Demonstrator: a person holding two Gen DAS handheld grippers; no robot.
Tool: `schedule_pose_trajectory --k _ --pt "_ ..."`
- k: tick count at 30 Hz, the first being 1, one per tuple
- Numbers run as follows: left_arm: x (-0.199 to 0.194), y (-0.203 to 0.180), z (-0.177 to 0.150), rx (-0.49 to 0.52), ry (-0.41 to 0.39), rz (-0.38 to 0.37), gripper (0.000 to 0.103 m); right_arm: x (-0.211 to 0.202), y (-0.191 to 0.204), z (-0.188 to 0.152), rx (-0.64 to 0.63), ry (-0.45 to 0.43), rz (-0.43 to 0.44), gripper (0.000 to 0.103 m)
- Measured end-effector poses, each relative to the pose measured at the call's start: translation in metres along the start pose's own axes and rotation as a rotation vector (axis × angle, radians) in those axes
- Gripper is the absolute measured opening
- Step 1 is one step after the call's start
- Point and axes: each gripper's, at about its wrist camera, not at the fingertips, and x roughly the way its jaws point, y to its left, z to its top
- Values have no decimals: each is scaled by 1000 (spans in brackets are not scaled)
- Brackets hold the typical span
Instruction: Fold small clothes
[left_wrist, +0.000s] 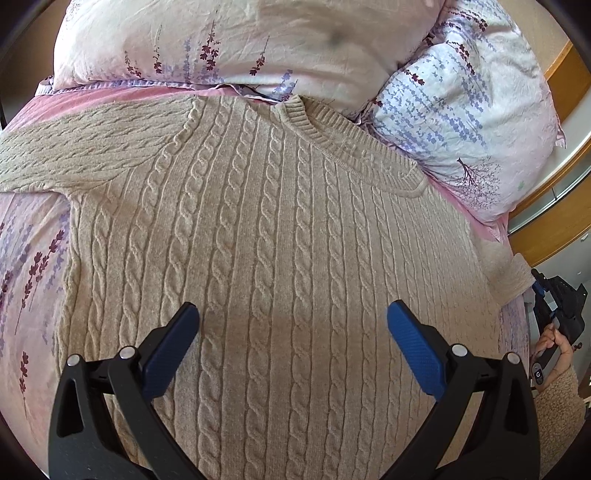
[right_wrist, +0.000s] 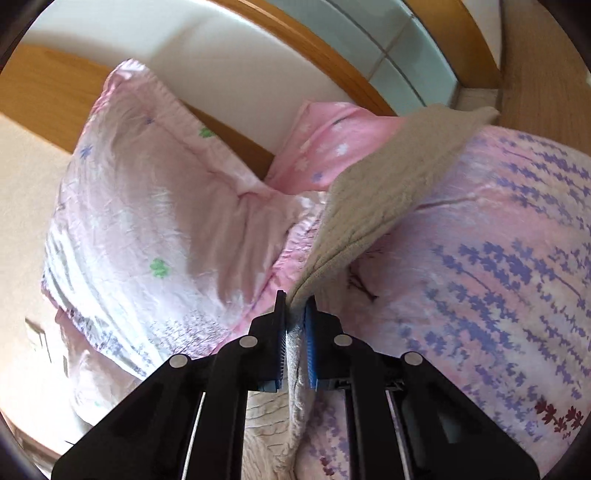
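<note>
A beige cable-knit sweater (left_wrist: 280, 229) lies flat on the bed, collar toward the pillows, one sleeve spread to the left. My left gripper (left_wrist: 291, 314) is open and empty, hovering over the sweater's lower body. My right gripper (right_wrist: 295, 306) is shut on the sweater's other sleeve (right_wrist: 373, 199) and holds it lifted off the bedsheet. In the left wrist view the right gripper (left_wrist: 554, 306) shows at the far right edge, by the sleeve cuff (left_wrist: 509, 273).
Floral pink bedsheet (left_wrist: 33, 258) covers the bed. Pillows (left_wrist: 461, 122) and a bunched duvet (left_wrist: 240, 40) lie beyond the collar. A pillow (right_wrist: 147, 206) sits left of the right gripper. A wooden headboard (right_wrist: 236, 133) and bed frame (left_wrist: 554, 206) border the bed.
</note>
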Motion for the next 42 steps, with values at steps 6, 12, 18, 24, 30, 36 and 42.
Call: schedule_pose_trajectory --k 6,12,18,24,30,36,42 --pt "-9 1 16 -27 -48 -15 101 8 71 -52 -146 121 187 10" --pt "-14 2 26 -32 -64 -33 101 44 116 -133 -173 308 279 10" --pt "-15 5 26 -26 -55 -42 101 83 112 -191 -150 519 162 15" --pt "-19 13 27 -30 -59 -41 101 65 90 -169 14 438 193 48" --pt "-22 19 30 -26 -64 -41 101 55 70 -139 145 272 72 48" --pt "-24 30 33 -35 -70 -38 101 55 57 -112 141 139 -98 36" --pt "-27 42 35 -53 -85 -30 101 62 110 -112 -24 134 30 9"
